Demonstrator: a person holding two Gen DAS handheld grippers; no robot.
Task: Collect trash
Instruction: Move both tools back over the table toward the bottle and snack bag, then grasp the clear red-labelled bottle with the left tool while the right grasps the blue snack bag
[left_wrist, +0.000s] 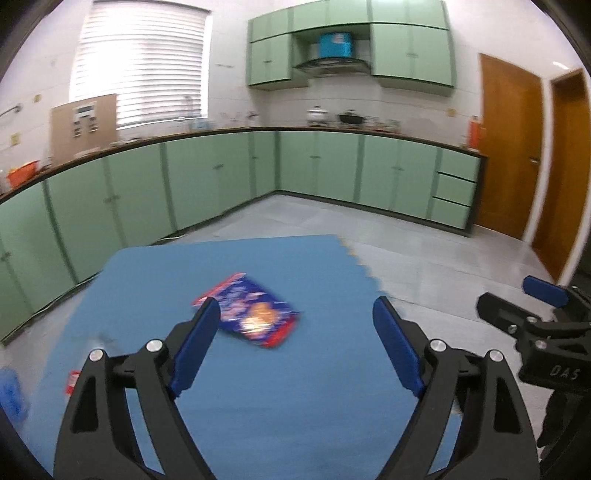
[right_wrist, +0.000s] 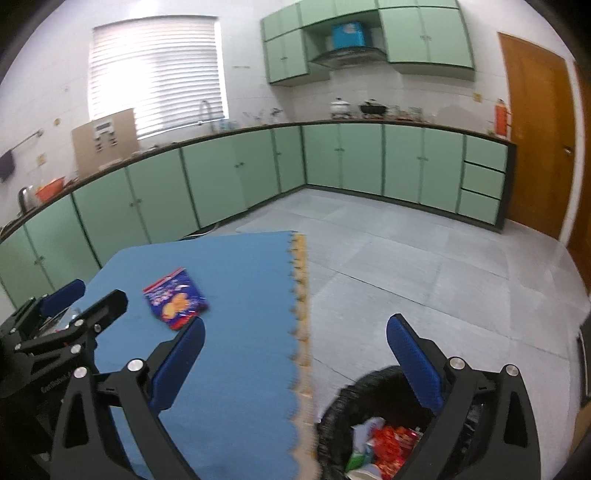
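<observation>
Fingers of both grippers (left_wrist: 295, 325) (right_wrist: 295, 343) spread wide — empty — above the snack wrapper (left_wrist: 247, 314).

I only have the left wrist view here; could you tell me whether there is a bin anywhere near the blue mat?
Observer: Yes, a bin lined with a black bag sits on the grey floor just off the blue mat's toothed edge, below the right tool.
Operator: Thank you. Is anything in it already?
Observer: Red and green wrappers lie inside.
Operator: And is the right tool carrying something?
Observer: No, its jaws stand wide open with nothing between them.
Operator: Does the blue snack bag look the same from that side?
Observer: The snack bag lies flat on the mat, left of the right tool.
</observation>
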